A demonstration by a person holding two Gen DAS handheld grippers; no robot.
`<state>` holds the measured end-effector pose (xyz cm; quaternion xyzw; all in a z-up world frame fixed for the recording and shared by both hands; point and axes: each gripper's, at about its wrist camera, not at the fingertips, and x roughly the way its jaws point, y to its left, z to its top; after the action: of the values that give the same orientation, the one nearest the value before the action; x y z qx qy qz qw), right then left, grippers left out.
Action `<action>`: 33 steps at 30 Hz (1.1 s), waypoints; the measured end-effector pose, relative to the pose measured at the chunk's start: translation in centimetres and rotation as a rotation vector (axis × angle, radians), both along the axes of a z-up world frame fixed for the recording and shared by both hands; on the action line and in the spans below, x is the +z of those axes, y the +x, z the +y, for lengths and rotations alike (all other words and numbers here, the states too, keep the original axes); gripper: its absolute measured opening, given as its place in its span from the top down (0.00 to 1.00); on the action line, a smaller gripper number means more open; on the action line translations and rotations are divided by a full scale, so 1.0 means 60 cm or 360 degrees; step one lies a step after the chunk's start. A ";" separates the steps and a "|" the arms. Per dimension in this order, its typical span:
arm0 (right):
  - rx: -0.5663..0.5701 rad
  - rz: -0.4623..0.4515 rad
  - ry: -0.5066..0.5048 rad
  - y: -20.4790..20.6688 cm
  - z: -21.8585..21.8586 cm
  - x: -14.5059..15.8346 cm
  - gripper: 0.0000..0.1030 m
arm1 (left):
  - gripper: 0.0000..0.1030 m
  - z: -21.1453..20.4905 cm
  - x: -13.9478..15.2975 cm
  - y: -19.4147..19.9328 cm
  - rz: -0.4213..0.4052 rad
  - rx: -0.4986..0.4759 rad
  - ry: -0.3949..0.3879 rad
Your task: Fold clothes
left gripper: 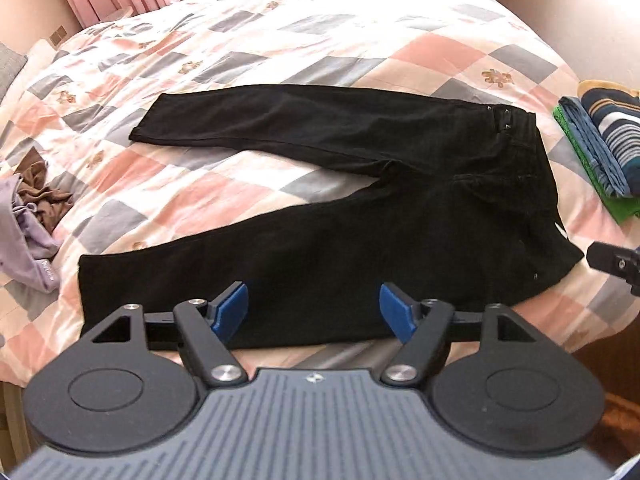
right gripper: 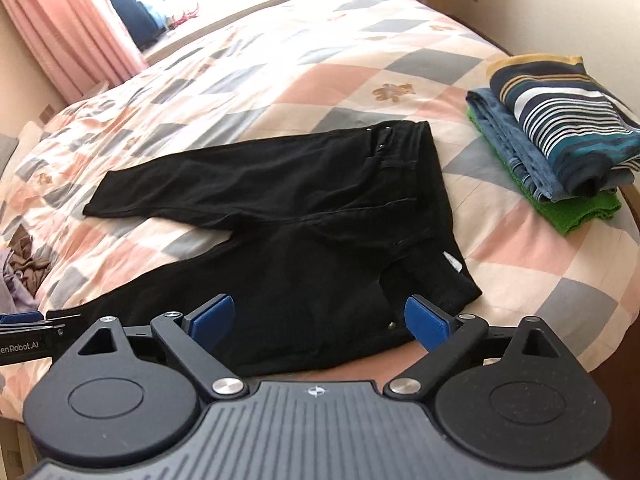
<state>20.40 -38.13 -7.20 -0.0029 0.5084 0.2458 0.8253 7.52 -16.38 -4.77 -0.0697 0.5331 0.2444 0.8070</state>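
Black trousers [left gripper: 320, 208] flat on quilt [left gripper: 360, 40], near hem behind left gripper [left gripper: 314, 312]; both grippers' fingers apart, empty.

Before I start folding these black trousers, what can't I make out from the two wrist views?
- Black trousers: near leg's lower edge hidden behind the left gripper in the left wrist view; hem cut off in the right.
- Folded stack: cropped by the left view's edge.
- Unfolded pile: cut off at both views' left edge.
- White tag: too small to read.
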 end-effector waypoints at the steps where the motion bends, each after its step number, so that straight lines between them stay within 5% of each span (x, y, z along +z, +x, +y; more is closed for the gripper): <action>1: 0.0004 -0.0010 -0.0013 -0.009 0.001 0.007 0.07 | 0.31 0.000 0.005 -0.009 0.0001 0.0000 0.0004; 5: 0.0035 -0.0049 -0.0025 -0.041 0.008 0.037 0.04 | 0.24 0.004 0.017 -0.041 -0.0011 -0.0010 0.0033; 16: -0.0049 -0.0107 -0.0109 -0.100 0.055 0.054 0.02 | 0.23 0.089 0.042 -0.141 -0.0031 0.0013 0.0046; 33: -0.0396 -0.0147 -0.0233 -0.253 0.175 0.066 0.02 | 0.19 0.269 0.046 -0.304 -0.0009 -0.0152 0.0046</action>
<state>5.24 -27.62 -3.27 -0.0115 0.4828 0.1035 0.8695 -10.70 -0.26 -2.00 -0.0331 0.5300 0.2131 0.8201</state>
